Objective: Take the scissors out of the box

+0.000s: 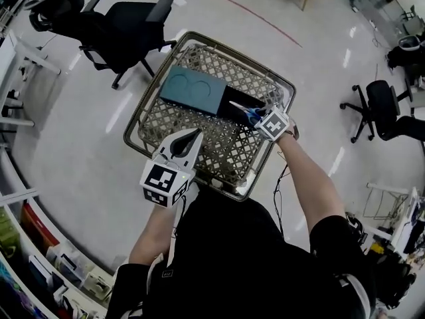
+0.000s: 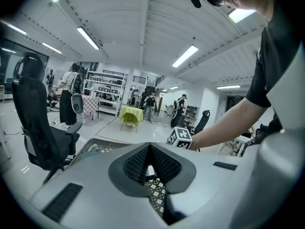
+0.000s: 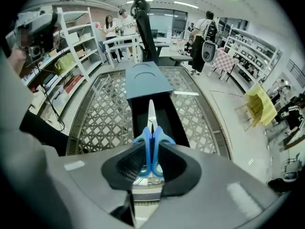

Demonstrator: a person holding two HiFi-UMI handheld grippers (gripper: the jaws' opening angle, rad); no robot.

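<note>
Blue-handled scissors [image 3: 152, 128] hang blade-first over an open box, my right gripper [image 3: 151, 149] shut on their handles. Beneath them lies the box's black tray [image 3: 167, 113], and its teal lid [image 3: 145, 80] lies just beyond. From the head view the scissors [image 1: 249, 113] sit at the right gripper [image 1: 255, 116], above the tray [image 1: 240, 102] and beside the lid [image 1: 192, 90]. The box rests in a woven wire basket [image 1: 219, 45]. Nearer me, my left gripper [image 1: 196, 133] hovers over the basket's front half, shut and empty, its fingertips meeting [image 2: 149, 146].
The basket's lattice floor [image 3: 107, 113] surrounds the box. A black office chair [image 1: 116, 25] stands behind the basket on the left, another chair [image 1: 385, 108] at the right. Shelving [image 1: 40, 244] lines the lower left. Red tape [image 1: 255, 15] marks the floor.
</note>
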